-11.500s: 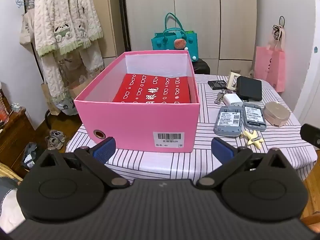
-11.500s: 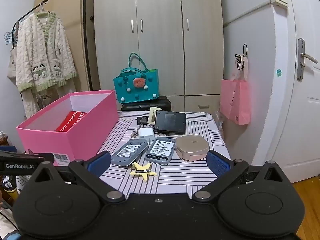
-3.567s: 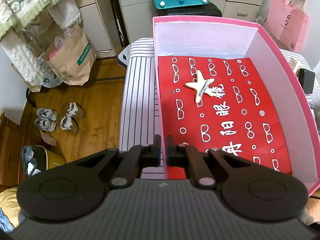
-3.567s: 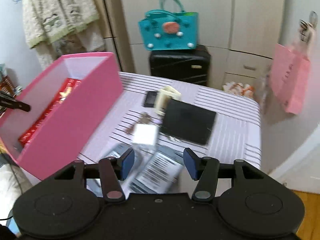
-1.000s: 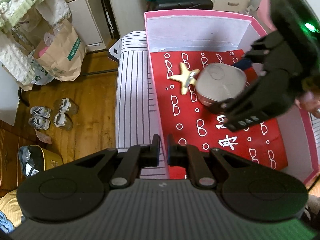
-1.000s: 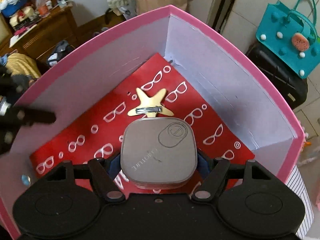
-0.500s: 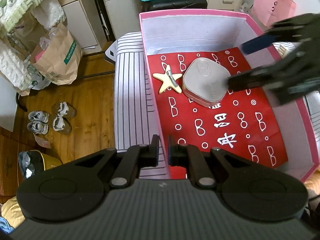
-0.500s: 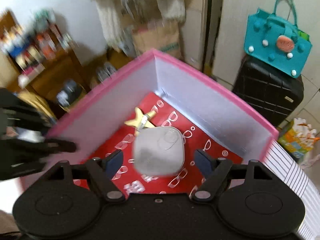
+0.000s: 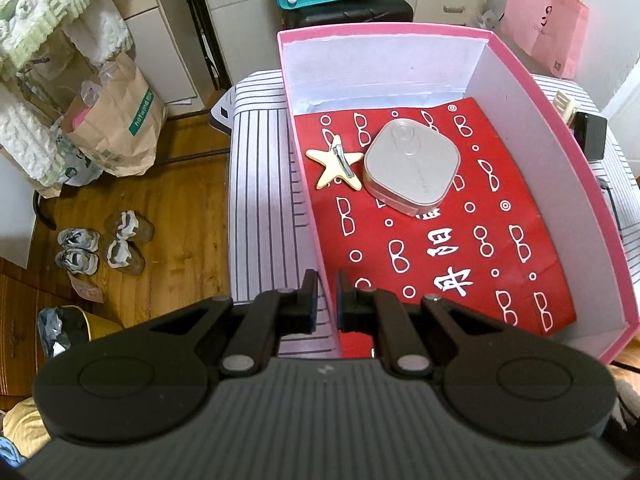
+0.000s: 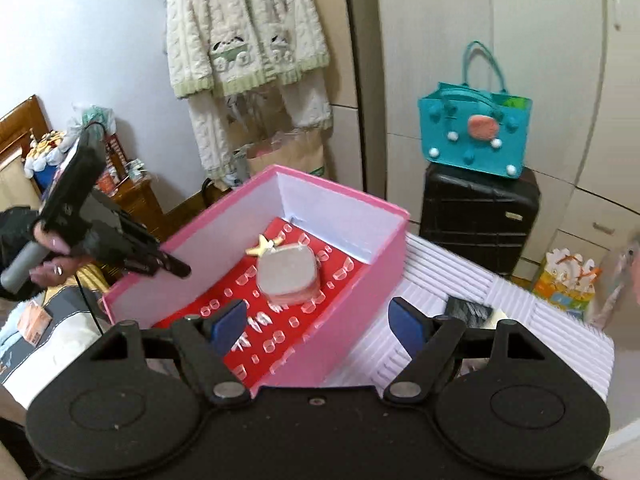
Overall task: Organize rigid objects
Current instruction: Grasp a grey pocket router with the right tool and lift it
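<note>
Pinching the box wall [image 9: 310,216], our left gripper [image 9: 327,300] has its jaws closed on the pink rim, one finger outside, one inside over the red liner [image 9: 480,240]. Our right gripper [image 10: 316,322] hangs above the box's near corner, jaws spread wide and empty, blue pads [image 10: 228,320] showing.

Inside the box: the case [image 9: 412,166], a rounded beige square, lies flat on the liner toward the far end. The star clip [image 9: 335,162] lies just beside it on the left, one arm touching or nearly touching the case edge; we cannot tell which. Two items are in, then.

Outward on the striped tabletop [image 10: 540,320]: a dark flat item [image 10: 468,308] shows beyond the right jaws, blurred. In the left view a black block [image 9: 590,140] and a cream piece [image 9: 564,102] peek past the box's right wall.

Our judgement of the step: go back for the next loose item. To do it well:
- keep the left pinch steady so the light box does not skid or tip;
- clear the right wall before swinging out;
- take flat items across their narrow sides, jaws low to the tabletop;
- set the next one in the liner's bare near half, apart from case and clip.
</note>
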Action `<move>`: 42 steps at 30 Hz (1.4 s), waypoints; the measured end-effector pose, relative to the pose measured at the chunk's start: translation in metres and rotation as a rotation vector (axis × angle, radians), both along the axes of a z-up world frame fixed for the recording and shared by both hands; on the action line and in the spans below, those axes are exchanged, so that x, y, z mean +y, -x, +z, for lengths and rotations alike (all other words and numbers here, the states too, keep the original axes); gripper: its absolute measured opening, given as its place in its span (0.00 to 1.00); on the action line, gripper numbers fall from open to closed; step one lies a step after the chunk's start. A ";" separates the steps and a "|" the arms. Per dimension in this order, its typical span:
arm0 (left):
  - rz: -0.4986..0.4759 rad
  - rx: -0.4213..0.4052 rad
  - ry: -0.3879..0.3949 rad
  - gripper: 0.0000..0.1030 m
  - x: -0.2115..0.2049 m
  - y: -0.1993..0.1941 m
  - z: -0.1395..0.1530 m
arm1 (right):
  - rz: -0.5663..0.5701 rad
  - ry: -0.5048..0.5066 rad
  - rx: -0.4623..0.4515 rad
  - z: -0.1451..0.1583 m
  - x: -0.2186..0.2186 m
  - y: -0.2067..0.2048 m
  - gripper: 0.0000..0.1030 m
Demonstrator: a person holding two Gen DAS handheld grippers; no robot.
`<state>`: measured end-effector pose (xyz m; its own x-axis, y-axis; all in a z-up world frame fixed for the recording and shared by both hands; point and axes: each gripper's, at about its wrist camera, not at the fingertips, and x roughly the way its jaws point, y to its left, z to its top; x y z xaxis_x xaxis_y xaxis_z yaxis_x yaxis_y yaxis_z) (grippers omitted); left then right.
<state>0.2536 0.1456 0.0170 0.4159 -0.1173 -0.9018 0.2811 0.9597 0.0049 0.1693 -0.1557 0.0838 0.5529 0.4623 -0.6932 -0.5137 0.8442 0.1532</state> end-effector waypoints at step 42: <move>0.039 -0.038 0.008 0.07 0.002 0.014 0.005 | -0.255 -0.058 0.135 -0.098 -0.045 -0.008 0.07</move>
<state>0.2396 0.1475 0.0220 0.4545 -0.1074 -0.8842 0.2435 0.9699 0.0074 0.1775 -0.2009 -0.0142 0.5605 0.3616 -0.7451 -0.2580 0.9311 0.2578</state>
